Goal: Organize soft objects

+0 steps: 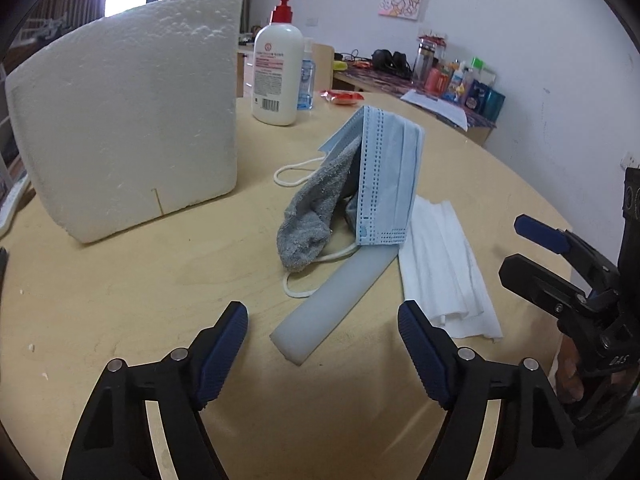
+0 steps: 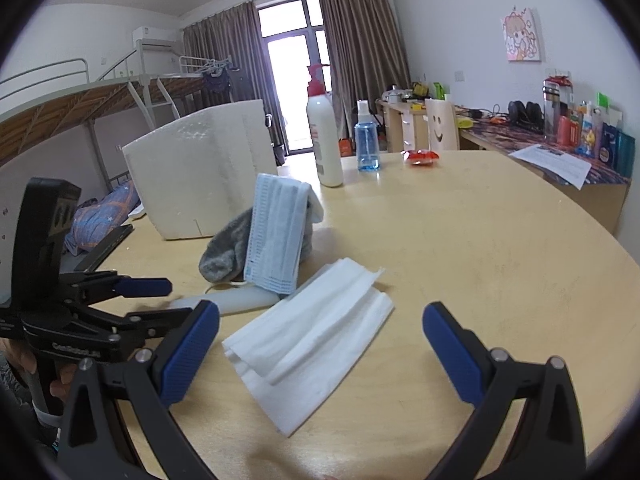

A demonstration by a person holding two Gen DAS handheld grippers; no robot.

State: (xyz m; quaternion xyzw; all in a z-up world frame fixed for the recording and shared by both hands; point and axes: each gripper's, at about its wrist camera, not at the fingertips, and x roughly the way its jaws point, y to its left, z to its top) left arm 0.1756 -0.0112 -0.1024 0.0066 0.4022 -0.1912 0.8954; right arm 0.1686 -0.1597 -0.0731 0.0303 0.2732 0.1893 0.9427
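Note:
A blue face mask (image 1: 390,176) stands folded like a tent over a grey sock (image 1: 310,216) on the wooden table (image 1: 160,280). A pale translucent strip (image 1: 336,300) lies in front of them, and a folded white tissue (image 1: 440,268) lies to its right. My left gripper (image 1: 322,344) is open and empty, just short of the strip's near end. In the right wrist view my right gripper (image 2: 320,344) is open and empty over the tissue's (image 2: 308,336) near edge, with the mask (image 2: 276,232) and sock (image 2: 226,252) beyond. The left gripper (image 2: 160,300) shows there at left.
A white foam box (image 1: 128,120) stands at the left rear. A lotion pump bottle (image 1: 278,68), a blue spray bottle (image 2: 367,144) and a red packet (image 2: 420,157) stand at the far table edge. A cluttered desk (image 2: 560,148) runs along the right wall.

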